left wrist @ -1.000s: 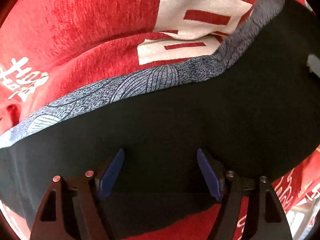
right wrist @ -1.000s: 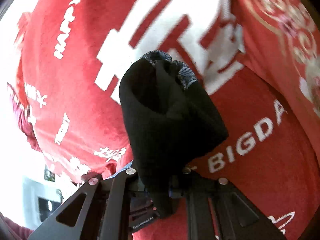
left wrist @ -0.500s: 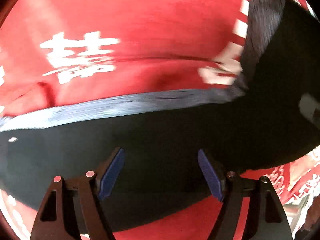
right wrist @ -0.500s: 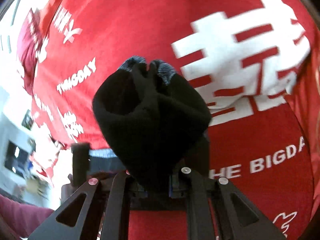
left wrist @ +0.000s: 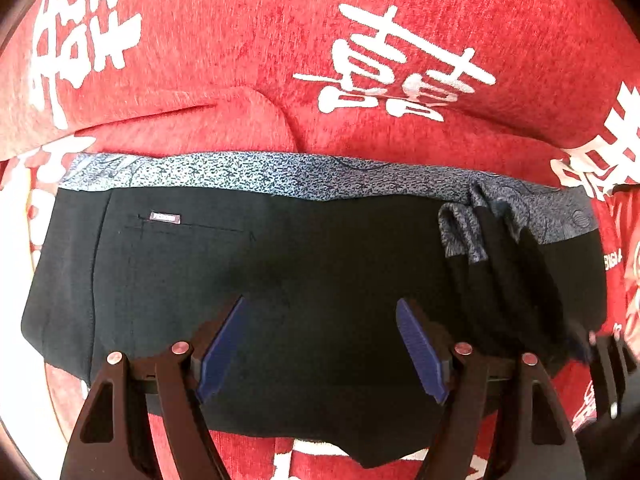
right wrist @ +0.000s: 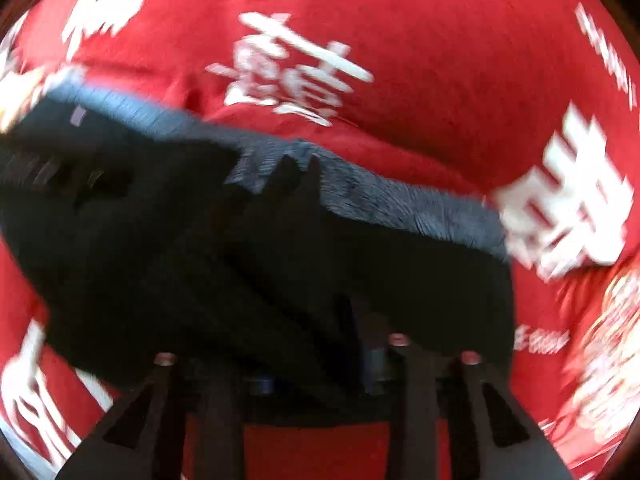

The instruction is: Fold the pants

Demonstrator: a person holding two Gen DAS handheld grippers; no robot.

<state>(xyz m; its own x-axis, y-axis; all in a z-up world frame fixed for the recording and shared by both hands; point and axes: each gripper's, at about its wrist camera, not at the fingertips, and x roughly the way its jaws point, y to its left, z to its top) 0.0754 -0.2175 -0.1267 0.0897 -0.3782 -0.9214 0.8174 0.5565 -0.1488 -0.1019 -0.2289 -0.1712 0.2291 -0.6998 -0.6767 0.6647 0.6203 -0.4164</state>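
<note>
Pants (left wrist: 304, 280) now flatter beneath spread left gripper (left wrist: 320, 344); right gripper (right wrist: 320, 360) seemingly gathering folds.

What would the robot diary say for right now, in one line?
step: folding | left gripper: open over black pants | right gripper: shut on bunched pants end | surface: red blanket

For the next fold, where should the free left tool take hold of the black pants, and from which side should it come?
Probably the near black edge of the pants, approached low from the camera's side. That edge lies free on the red cover, just below the open left tool; the right tool seems to pinch bunched cloth.
</note>
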